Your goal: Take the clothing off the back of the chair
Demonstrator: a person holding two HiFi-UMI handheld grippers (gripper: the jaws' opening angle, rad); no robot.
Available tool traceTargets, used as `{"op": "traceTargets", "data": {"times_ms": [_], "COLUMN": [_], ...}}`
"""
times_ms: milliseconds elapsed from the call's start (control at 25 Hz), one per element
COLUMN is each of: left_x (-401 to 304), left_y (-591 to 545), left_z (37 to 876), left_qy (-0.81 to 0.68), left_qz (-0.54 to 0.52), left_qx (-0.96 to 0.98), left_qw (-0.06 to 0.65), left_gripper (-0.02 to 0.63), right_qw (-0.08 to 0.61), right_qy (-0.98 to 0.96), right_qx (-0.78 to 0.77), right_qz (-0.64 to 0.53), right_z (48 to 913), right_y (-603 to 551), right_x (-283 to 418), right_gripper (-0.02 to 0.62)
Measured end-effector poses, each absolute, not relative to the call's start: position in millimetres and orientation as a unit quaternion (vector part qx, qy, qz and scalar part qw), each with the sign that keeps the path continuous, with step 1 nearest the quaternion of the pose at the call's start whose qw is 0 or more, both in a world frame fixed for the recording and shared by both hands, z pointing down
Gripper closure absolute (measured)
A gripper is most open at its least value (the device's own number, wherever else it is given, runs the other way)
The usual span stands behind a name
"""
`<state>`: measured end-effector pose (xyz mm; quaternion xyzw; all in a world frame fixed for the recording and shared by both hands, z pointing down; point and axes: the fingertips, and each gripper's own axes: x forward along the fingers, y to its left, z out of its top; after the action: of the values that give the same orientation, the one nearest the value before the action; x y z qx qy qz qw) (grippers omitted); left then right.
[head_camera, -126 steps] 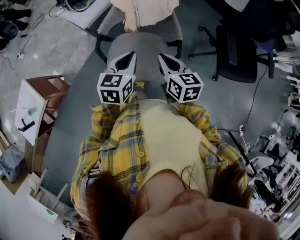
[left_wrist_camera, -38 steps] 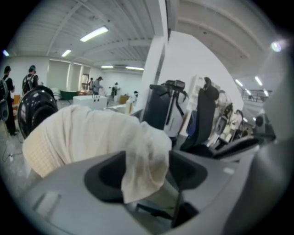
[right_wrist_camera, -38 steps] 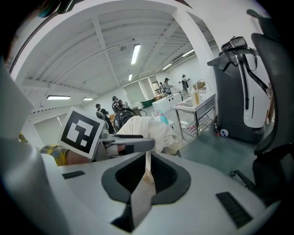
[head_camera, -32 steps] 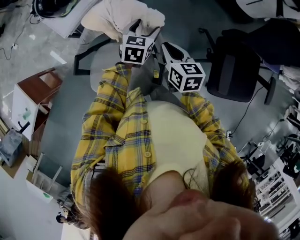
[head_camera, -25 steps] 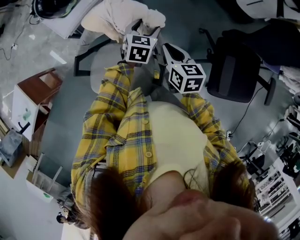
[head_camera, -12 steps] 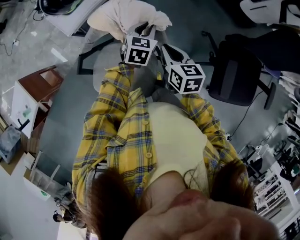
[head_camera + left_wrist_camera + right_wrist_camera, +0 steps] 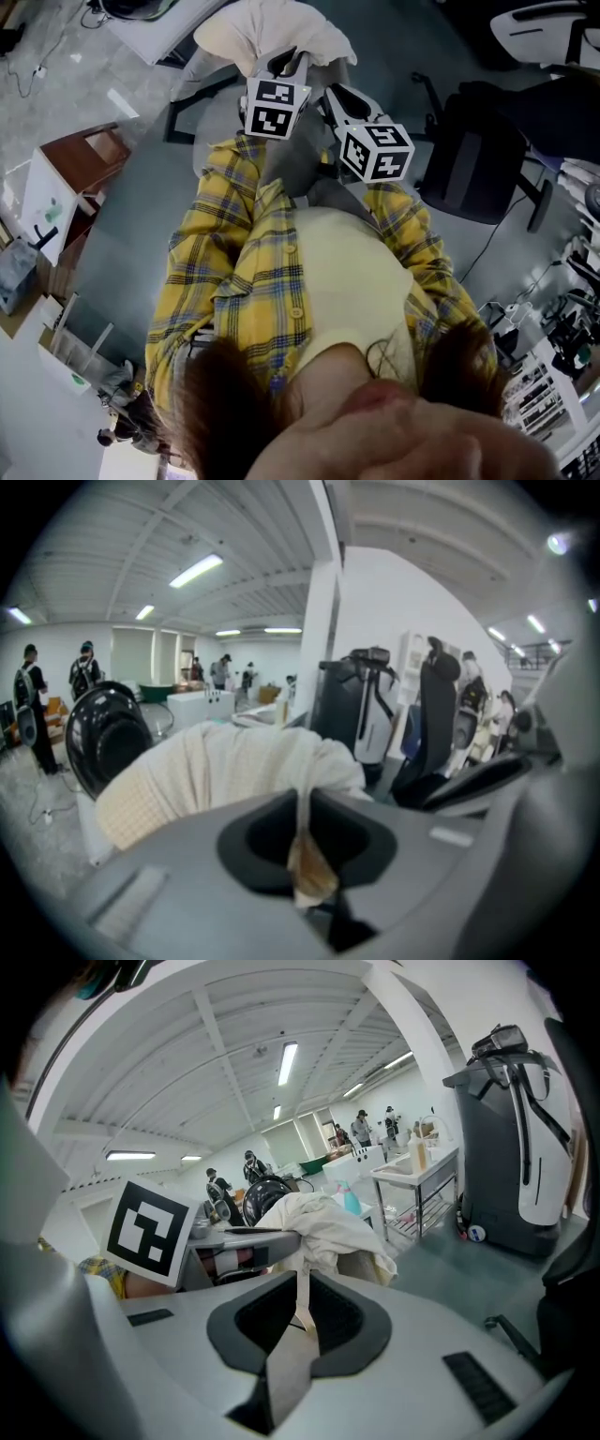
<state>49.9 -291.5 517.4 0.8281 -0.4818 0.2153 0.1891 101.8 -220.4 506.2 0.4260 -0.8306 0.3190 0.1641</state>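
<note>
The task is judged to be at its grasping stage, with the removal itself not yet done. The garment (image 7: 272, 28), a cream piece, is seen draped in a heap over the back of the chair (image 7: 200, 155) at the top of the head view, and no part of it is shown lifted clear. The left gripper (image 7: 287, 62) is set against the near edge of the cloth. Its jaws have just been closing, and in the left gripper view they are found pressed together on a fold (image 7: 307, 869) of the cream fabric, which is led up from the jaws to the bulk of the garment. The right gripper (image 7: 333, 94) is held just beside it, to the right, and its jaws are closed as well. In the right gripper view a thin strip (image 7: 302, 1302) of pale cloth is seen running from the heap down into the slit between them, so a pinch on the garment's edge is taken to be made there too, though how much cloth is caught cannot be told. What is done, then, is the approach and the hold with both grippers. What is left is the whole of the lift: the garment has to be raised until it is freed of the top of the backrest and carried away from the chair. Since only small bits of fabric are gripped, a slip under the garment's weight is thought possible, and a snag on the backrest cannot be ruled out
</note>
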Motion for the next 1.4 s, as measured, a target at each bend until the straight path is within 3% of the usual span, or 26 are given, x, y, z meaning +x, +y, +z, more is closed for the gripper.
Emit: {"op": "traceTargets", "data": {"times_ms": [320,440,760,960,1400], "left_x": [8.5,-8.7,-48.8,-72.2,-102.4], "left_y": [-286.1,-283.4,-271.7,-262.7,-246.2], "left_z": [507.1,502.9,497.7,498.7,504.0], "left_qy": [-0.518,-0.532,-0.568,-0.587,-0.605], "left_qz": [0.201,0.199,0.187,0.189,0.192], "left_qx": [0.811,0.802,0.779,0.764,0.747], "left_qw": [0.184,0.184,0.187,0.189,0.197], "left_gripper": [0.572,0.572,0.572,0.572,0.573], "right_qw": [0.152,0.135,0.046,0.003,-0.037], "right_qy": [-0.839,-0.845,-0.826,-0.796,-0.766], "right_qx": [0.414,0.392,0.311,0.298,0.345], "right_qz": [0.319,0.338,0.467,0.527,0.541], "right_z": [506.4,507.0,509.8,513.6,507.2], "right_y": [-238.2,-242.6,-251.3,-272.3,-314.3], "right_x": [86.2,74.8,36.3,22.0,3.2], "right_gripper": [0.573,0.454,0.354,0.333,0.325]}}
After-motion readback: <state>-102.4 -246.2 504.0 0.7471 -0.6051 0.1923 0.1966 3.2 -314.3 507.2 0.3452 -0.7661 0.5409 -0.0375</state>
